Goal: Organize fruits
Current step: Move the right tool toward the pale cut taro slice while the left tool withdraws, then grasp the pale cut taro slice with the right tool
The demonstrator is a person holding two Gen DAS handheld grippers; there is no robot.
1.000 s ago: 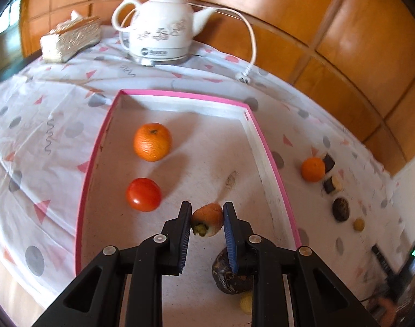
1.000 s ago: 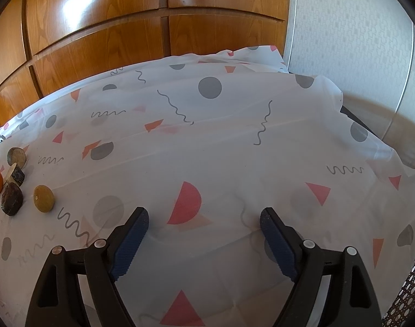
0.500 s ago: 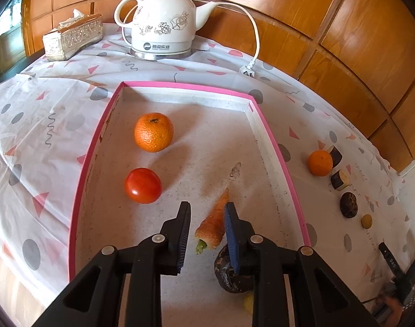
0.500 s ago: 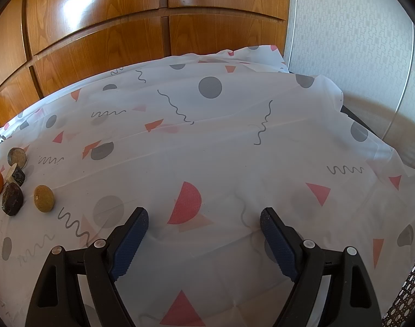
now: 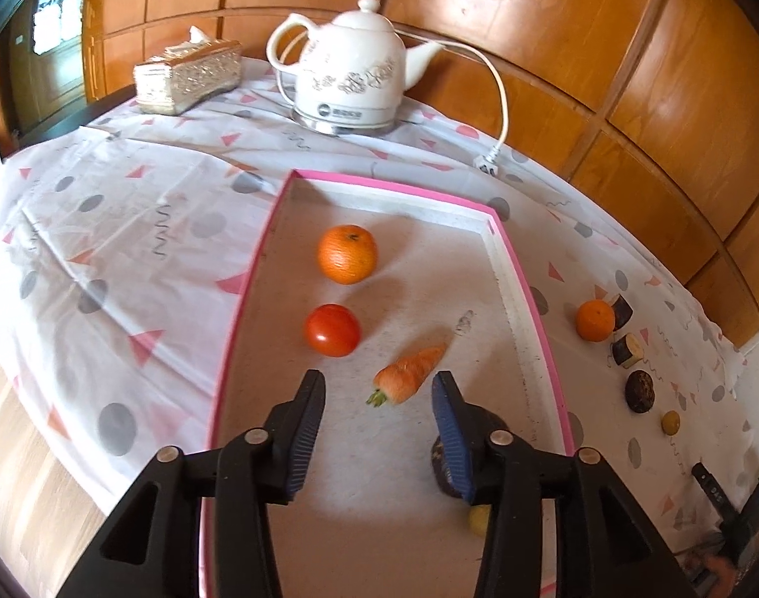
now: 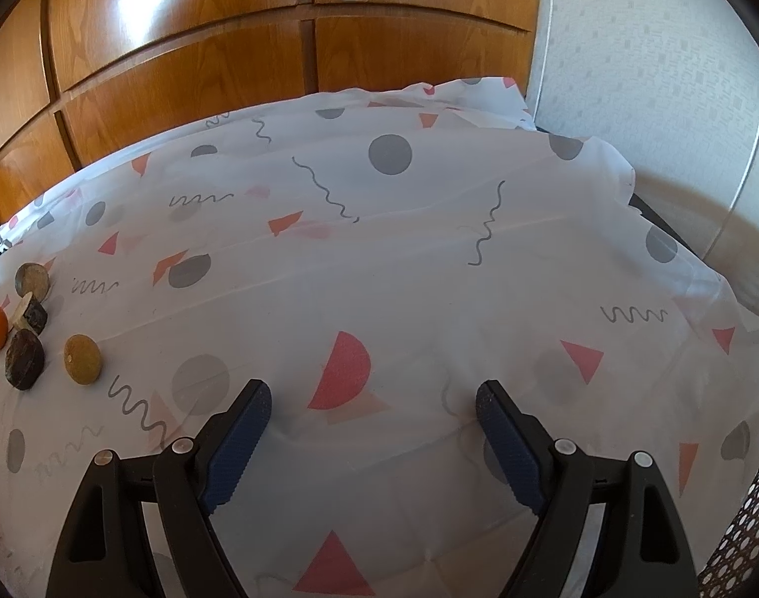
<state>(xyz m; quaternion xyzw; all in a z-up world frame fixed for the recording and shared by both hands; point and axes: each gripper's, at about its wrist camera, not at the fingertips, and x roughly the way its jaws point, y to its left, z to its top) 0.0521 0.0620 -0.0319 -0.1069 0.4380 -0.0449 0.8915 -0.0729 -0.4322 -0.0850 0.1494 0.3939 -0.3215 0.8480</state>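
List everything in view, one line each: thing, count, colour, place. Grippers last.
tray: 1, pink-rimmed, on the tablecloth
orange: 1, orange, far part of the tray
tomato: 1, red, tray, nearer than that orange
carrot: 1, orange, lying on the tray floor
dark lump: 1, tray, partly hidden by a finger
second orange: 1, cloth right of the tray
kettle: 1, white, far edge
tissue box: 1, silvery, far left
tablecloth: 1, white, patterned
left gripper: black, just opened, carrot released
right gripper: black, open, empty
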